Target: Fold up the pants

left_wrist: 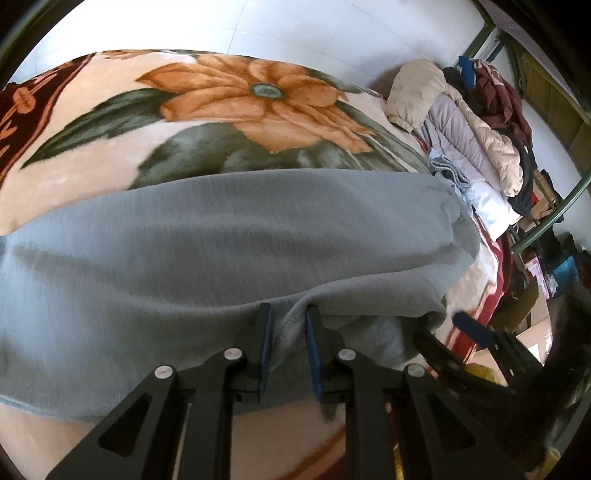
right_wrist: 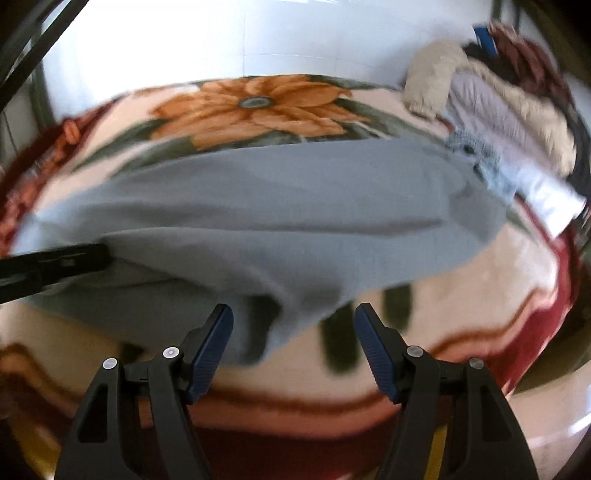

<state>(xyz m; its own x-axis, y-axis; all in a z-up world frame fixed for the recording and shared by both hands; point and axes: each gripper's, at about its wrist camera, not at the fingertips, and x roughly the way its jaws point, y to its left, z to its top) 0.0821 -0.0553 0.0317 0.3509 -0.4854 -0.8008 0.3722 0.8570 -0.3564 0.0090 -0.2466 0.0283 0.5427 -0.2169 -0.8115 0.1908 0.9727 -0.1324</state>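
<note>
The grey pants (left_wrist: 236,236) lie spread across a floral blanket (left_wrist: 236,96) on a bed. My left gripper (left_wrist: 289,314) is shut on a bunched fold of the pants' near edge, the cloth pinched between its blue pads. In the right wrist view the pants (right_wrist: 280,206) lie ahead, and my right gripper (right_wrist: 293,314) is open and empty just above their near hanging edge. The left gripper (right_wrist: 55,266) shows at the far left of that view, its tip against the cloth. The right gripper's finger (left_wrist: 476,328) shows at the lower right of the left wrist view.
A pile of jackets and clothes (left_wrist: 480,122) lies at the right end of the bed, also in the right wrist view (right_wrist: 498,107). A green metal bed frame (left_wrist: 546,218) and clutter stand at the right. A white wall (left_wrist: 295,26) is behind the bed.
</note>
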